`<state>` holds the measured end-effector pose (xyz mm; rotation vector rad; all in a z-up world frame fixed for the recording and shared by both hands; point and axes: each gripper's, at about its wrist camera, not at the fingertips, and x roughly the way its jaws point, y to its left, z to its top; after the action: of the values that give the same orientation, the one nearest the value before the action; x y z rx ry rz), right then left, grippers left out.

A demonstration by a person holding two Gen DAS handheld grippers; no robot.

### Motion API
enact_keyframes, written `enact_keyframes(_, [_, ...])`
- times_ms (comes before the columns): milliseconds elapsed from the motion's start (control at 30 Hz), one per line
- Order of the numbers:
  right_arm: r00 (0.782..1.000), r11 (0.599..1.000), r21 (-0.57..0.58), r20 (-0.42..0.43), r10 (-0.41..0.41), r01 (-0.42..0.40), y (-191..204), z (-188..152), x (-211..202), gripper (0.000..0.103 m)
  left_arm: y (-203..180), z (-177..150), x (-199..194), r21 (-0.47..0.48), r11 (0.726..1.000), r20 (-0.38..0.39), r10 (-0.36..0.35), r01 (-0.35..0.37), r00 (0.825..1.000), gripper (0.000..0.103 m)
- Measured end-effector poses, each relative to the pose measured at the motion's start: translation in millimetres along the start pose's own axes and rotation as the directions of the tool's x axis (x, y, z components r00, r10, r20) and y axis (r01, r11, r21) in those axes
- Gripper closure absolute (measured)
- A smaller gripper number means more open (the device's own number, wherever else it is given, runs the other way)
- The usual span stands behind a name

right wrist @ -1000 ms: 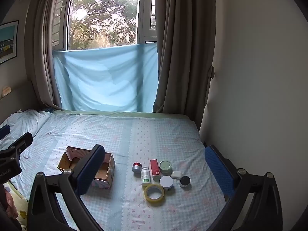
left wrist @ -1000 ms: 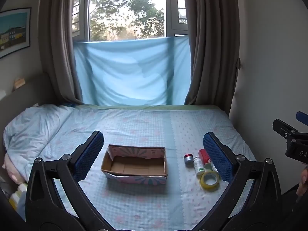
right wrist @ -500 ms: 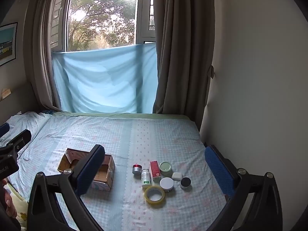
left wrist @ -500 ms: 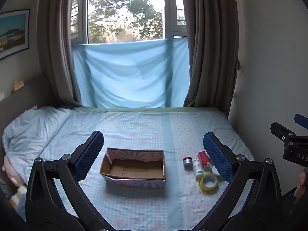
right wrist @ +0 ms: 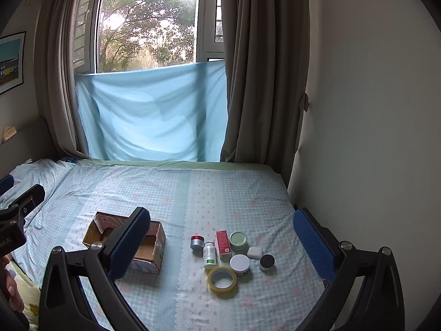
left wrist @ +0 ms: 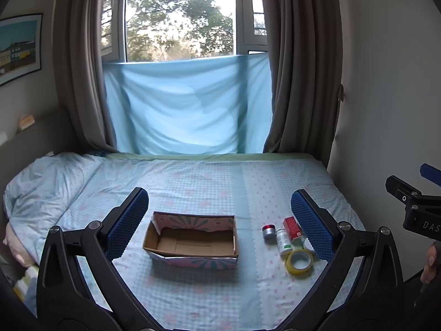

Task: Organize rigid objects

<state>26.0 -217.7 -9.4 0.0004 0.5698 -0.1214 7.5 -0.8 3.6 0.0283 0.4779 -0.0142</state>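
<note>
An empty open cardboard box [left wrist: 193, 241] [right wrist: 154, 244] sits on the bed. To its right lies a cluster of small items: a yellow tape roll [right wrist: 222, 279] [left wrist: 299, 262], a white pill bottle [right wrist: 209, 253] [left wrist: 283, 240], a red box [right wrist: 222, 241] [left wrist: 292, 226], a silver jar with a red top [right wrist: 197, 242] [left wrist: 269, 231], a green jar [right wrist: 238, 240], a white-lidded jar [right wrist: 239, 264], a small white case [right wrist: 254, 252] and a black jar [right wrist: 266, 262]. My left gripper [left wrist: 219, 222] is open and empty, held above the box. My right gripper [right wrist: 222, 241] is open and empty, above the cluster.
The bed [right wrist: 248, 193] has a blue checked sheet. A pillow [left wrist: 41, 187] lies at the left. A wall [right wrist: 358, 138] borders the bed on the right. Curtains and a blue cloth [left wrist: 187, 104] hang at the window behind.
Both grippers have drifted slightly; the box and items sit a little lower in each view. Nothing was picked up or moved.
</note>
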Motion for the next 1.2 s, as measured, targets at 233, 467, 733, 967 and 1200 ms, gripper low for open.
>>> enact_keyframes(233, [1.0, 1.0, -0.001, -0.003, 0.003, -0.003, 1.3, 1.2, 1.2, 0.0, -2.3, 1.1, 0.4, 0.004, 1.0, 0.002, 0.002, -0.002, 1.0, 0.0])
enact_keyframes(467, [1.0, 1.0, -0.004, -0.002, 0.006, -0.006, 3.5, 2.2, 4.5, 0.0, -2.1, 2.8, 0.7, 0.001, 1.0, 0.004, -0.007, 0.007, 1.0, 0.0])
enact_keyframes(733, [1.0, 1.0, -0.004, 0.002, 0.004, -0.004, 4.6, 5.5, 6.6, 0.0, -1.8, 5.0, 2.7, 0.006, 1.0, 0.003, -0.005, 0.005, 1.0, 0.0])
enact_keyframes(967, [1.0, 1.0, -0.002, 0.002, 0.005, -0.005, 3.9, 7.5, 8.1, 0.0, -1.5, 7.6, 5.6, 0.007, 1.0, 0.004, -0.003, 0.003, 1.0, 0.0])
enact_keyframes(1200, [1.0, 1.0, -0.001, 0.003, 0.007, -0.007, 2.6, 8.3, 10.0, 0.0, -1.9, 8.5, 7.5, 0.008, 1.0, 0.003, -0.005, 0.005, 1.0, 0.0])
